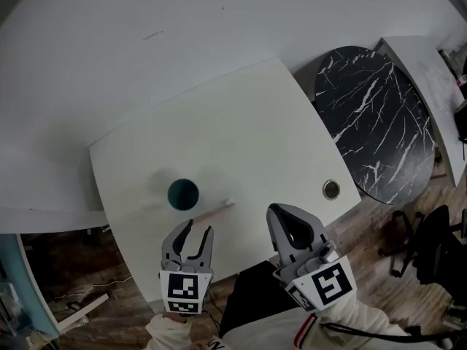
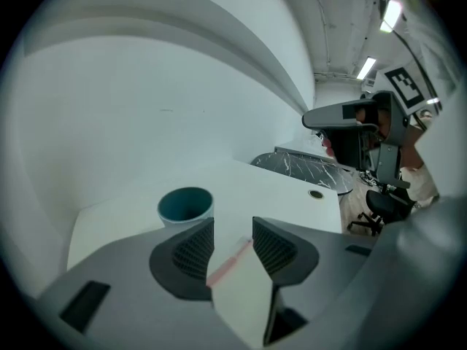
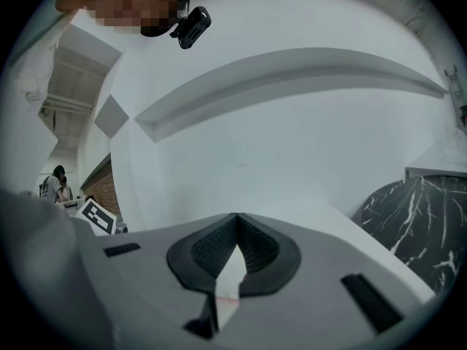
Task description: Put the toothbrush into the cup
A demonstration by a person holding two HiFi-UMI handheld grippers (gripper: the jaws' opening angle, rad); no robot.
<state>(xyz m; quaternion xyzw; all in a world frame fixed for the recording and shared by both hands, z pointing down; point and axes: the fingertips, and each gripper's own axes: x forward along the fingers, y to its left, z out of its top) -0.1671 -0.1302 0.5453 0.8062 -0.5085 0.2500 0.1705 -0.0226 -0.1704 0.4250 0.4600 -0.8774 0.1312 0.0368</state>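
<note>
Toothbrush (image 1: 213,211): slim pink stick | cup (image 1: 182,194): round, teal | left gripper (image 2: 233,223): jaws apart | right gripper (image 3: 237,217): jaws together

A white surface (image 1: 241,115) is seen, on which a teal cup (image 1: 183,194) is stood upright and a pink toothbrush (image 1: 213,209) is laid just beside it.

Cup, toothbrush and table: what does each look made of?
Cup: teal inside, paler outer wall, smooth with little shine; plastic or glazed ceramic, I cannot tell which. Toothbrush: thin pink handle with a whitish end, probably plastic. Table: flat matte white top, likely laminate or painted board.
</note>
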